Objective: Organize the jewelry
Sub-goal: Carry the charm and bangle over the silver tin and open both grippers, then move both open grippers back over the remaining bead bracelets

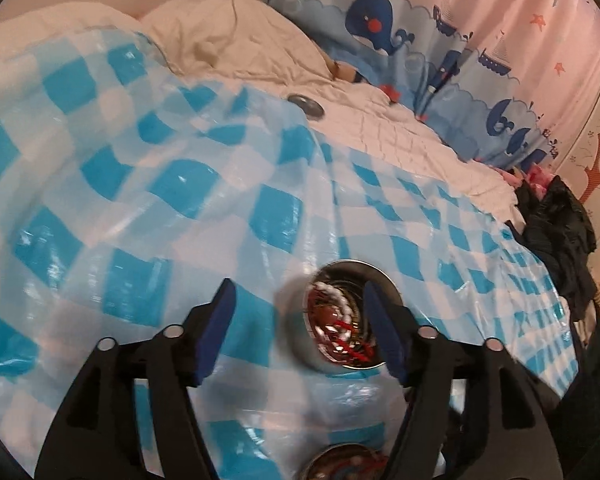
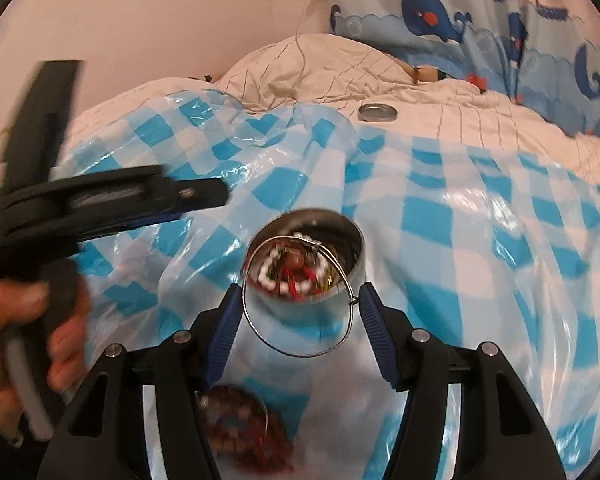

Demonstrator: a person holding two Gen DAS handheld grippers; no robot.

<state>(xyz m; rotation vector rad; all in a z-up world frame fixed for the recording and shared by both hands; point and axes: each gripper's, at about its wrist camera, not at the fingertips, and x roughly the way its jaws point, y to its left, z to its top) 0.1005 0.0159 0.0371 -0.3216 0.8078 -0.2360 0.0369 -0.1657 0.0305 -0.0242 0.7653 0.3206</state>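
Hovering both grippers, left (image 1: 298,312) and right (image 2: 296,312), jaws apart, at frame centre, framing tin (image 2: 304,256) to drop bangle (image 2: 300,320) in

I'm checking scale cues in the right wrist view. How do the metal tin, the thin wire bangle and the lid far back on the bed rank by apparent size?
1. Thin wire bangle, widest, though nearest the camera.
2. Metal tin, close behind.
3. Lid, smallest, but farthest away, so its true size is unsure.

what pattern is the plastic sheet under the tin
Blue and white checks on the plastic sheet; clearest in the right wrist view, around the tin.
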